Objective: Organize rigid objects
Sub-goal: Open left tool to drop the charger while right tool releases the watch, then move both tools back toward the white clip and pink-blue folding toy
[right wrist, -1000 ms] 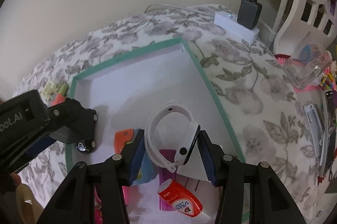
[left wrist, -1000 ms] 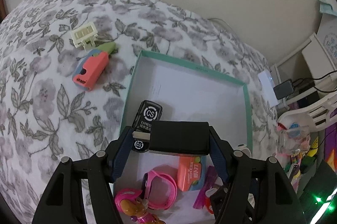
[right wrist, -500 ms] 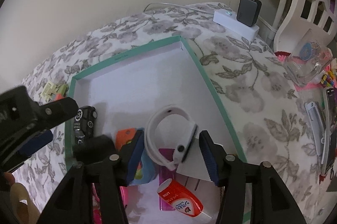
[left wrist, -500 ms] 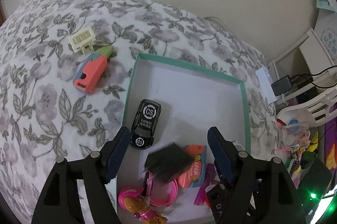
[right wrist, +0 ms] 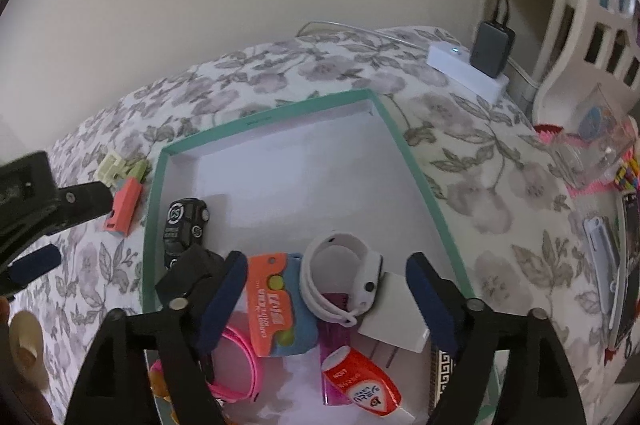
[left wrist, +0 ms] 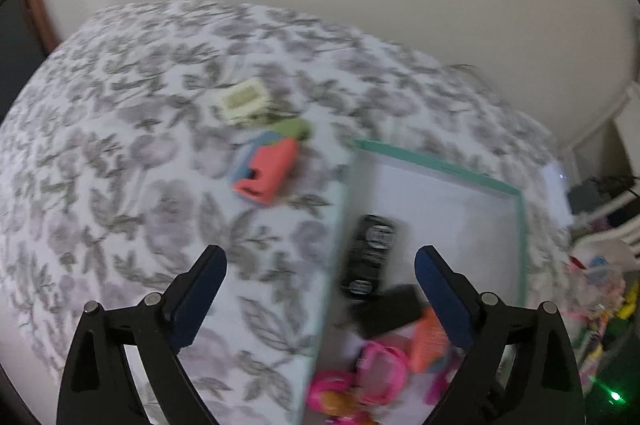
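- Right claw (right wrist: pixel 324 279): jaws opening, pads clear of the white watch (right wrist: pixel 344 279), which lies between them on the clutter inside the teal-rimmed box (right wrist: pixel 260 115).
- Left claw (left wrist: pixel 320 275): jaws opening with nothing gripped, straddling the box's left rim (left wrist: pixel 332 265).
- Black toy car (right wrist: pixel 184 225) and a black block (right wrist: pixel 188 275) sit in the box by its left wall.
- Coral sharpener (left wrist: pixel 266 171) and a cream clip (left wrist: pixel 242 101) lie outside on the floral bedspread (left wrist: pixel 120 185).

Teal-rimmed box (right wrist: pixel 412 169) on grey floral cloth (right wrist: pixel 500 161).
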`<state>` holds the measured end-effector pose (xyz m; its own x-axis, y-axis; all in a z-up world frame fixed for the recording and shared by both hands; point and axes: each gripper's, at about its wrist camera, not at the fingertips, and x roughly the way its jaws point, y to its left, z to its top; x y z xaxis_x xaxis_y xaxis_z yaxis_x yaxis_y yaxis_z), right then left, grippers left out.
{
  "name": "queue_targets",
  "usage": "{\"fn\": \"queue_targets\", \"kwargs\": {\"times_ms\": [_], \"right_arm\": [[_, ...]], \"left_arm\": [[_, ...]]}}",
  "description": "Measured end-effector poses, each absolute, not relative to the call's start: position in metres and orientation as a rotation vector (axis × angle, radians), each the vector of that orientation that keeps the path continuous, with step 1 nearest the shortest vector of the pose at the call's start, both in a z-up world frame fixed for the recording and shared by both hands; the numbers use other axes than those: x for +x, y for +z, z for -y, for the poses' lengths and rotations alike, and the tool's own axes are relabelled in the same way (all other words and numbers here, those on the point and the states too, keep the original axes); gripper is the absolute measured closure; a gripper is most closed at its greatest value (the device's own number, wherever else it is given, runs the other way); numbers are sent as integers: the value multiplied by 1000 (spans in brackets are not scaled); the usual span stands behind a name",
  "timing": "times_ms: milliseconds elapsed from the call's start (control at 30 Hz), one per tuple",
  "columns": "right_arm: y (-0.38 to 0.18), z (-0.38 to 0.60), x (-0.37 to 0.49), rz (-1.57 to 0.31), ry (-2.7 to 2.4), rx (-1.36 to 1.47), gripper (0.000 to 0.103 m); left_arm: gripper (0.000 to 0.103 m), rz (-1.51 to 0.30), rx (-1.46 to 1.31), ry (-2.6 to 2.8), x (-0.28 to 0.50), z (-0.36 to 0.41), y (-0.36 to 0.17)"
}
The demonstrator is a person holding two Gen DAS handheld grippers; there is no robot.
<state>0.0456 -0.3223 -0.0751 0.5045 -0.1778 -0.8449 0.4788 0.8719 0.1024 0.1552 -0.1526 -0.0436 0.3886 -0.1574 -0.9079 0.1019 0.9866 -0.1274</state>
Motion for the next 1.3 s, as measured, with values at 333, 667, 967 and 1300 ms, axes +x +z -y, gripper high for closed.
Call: {"fn": "queue_targets", "kwargs": {"times_ms": [333,667,967,1300], "right_arm": [[-76,310,51,-960,-363,320,1],[-68,292,57,-935,-297,302,0],[-54,250,75,-906,-182,235,0],[-50,221,101,-896,-110,216,0]], "left_arm": [[4,-1226,-43,75,171,101,-68],[4,-1268,-127,275,177,48,-80],[3,-1197,-151,260,187,22,-66],[2,-1140,-110,166,200,15,-66]]}}
